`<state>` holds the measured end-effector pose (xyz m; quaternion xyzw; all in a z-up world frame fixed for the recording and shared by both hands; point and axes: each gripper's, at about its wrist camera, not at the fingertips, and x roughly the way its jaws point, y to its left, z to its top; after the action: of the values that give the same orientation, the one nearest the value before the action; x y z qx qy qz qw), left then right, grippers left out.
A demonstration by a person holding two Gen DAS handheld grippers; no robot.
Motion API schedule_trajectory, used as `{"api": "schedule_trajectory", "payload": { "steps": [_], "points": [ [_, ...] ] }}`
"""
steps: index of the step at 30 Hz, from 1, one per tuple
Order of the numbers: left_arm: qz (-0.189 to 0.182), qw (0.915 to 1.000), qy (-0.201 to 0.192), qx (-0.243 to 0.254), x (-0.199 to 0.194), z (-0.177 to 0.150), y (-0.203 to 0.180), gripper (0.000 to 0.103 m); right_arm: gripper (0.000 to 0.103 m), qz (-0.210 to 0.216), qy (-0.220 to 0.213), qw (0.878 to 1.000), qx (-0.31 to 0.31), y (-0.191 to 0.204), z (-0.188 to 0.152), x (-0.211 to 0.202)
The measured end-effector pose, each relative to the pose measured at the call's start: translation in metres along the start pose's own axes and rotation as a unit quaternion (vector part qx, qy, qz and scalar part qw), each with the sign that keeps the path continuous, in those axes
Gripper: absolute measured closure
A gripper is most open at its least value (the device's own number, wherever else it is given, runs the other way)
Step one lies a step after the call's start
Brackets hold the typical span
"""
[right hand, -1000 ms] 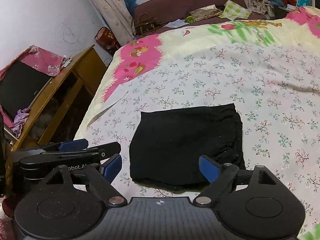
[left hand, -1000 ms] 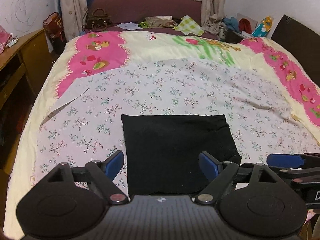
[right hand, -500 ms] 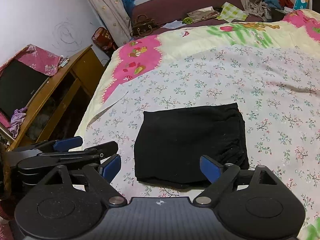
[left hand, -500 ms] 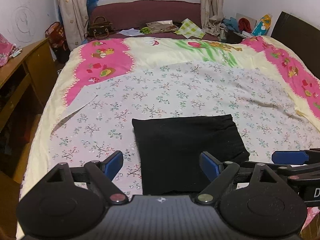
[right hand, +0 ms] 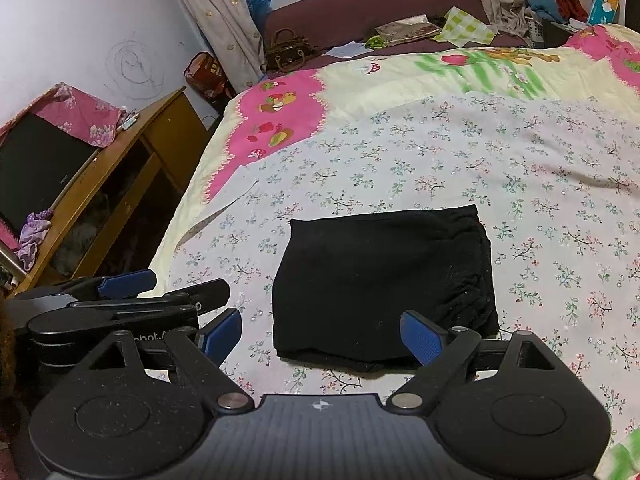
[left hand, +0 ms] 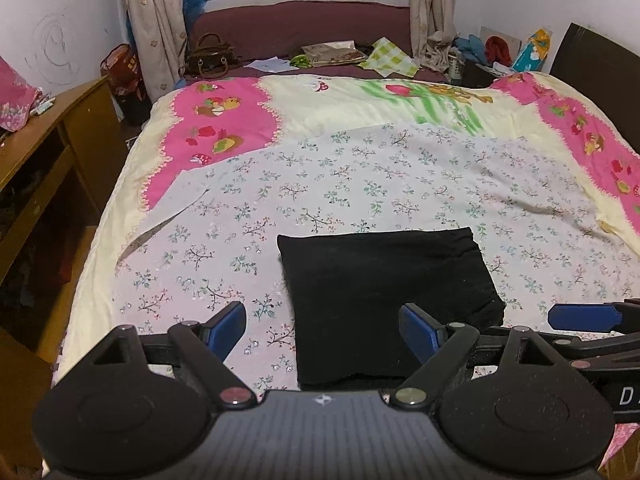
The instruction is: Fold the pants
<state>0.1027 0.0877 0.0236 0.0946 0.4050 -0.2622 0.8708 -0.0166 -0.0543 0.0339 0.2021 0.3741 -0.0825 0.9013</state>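
The black pants [left hand: 388, 296] lie folded into a flat rectangle on the floral sheet [left hand: 360, 184] of the bed; they also show in the right wrist view [right hand: 380, 276]. My left gripper [left hand: 323, 330] is open and empty, held above the bed just short of the pants' near edge. My right gripper [right hand: 322, 332] is open and empty, also above the near edge. The right gripper's blue fingers [left hand: 580, 317] show at the right of the left wrist view. The left gripper's fingers [right hand: 124, 284] show at the left of the right wrist view.
A wooden desk [left hand: 52, 128] stands left of the bed, with a dark screen [right hand: 36, 160] on it. A bench [left hand: 320, 32] under the window holds a handbag [left hand: 210, 58] and papers. A dark headboard [left hand: 596, 64] is at the right.
Both grippers have pulled back and up from the pants, which now look smaller and farther away. The pants have not moved. Both grippers stay open.
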Motion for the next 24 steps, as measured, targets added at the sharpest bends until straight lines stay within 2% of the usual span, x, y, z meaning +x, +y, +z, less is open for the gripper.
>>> {"api": "schedule_trajectory", "payload": {
  "steps": [5,13,18,20,22,24],
  "points": [
    [-0.018,0.9997,-0.006,-0.017,-0.005,-0.002,0.005,0.012,0.027,-0.003,-0.001,1.000,-0.004,0.002,0.001,-0.002],
    [0.002,0.9999,-0.016,0.001,-0.011,-0.004,0.004,0.012,0.027,-0.001,0.001,1.000,-0.006,0.006,-0.001,-0.002],
    [-0.024,0.9990,-0.002,-0.037,-0.011,-0.005,0.014,0.012,0.027,0.003,-0.003,1.000,-0.002,0.007,-0.001,-0.005],
    [-0.006,0.9996,-0.016,-0.021,-0.017,-0.007,0.010,0.006,0.027,0.006,-0.001,1.000,-0.001,0.008,-0.001,-0.005],
    [0.039,0.9986,-0.035,0.004,-0.023,-0.006,0.004,0.000,0.027,0.006,-0.003,1.000,-0.003,0.011,-0.002,-0.007],
    [0.058,0.9970,-0.049,0.016,-0.027,-0.007,0.001,0.000,0.027,0.008,-0.006,1.000,-0.003,0.013,-0.002,-0.008]
  ]
}}
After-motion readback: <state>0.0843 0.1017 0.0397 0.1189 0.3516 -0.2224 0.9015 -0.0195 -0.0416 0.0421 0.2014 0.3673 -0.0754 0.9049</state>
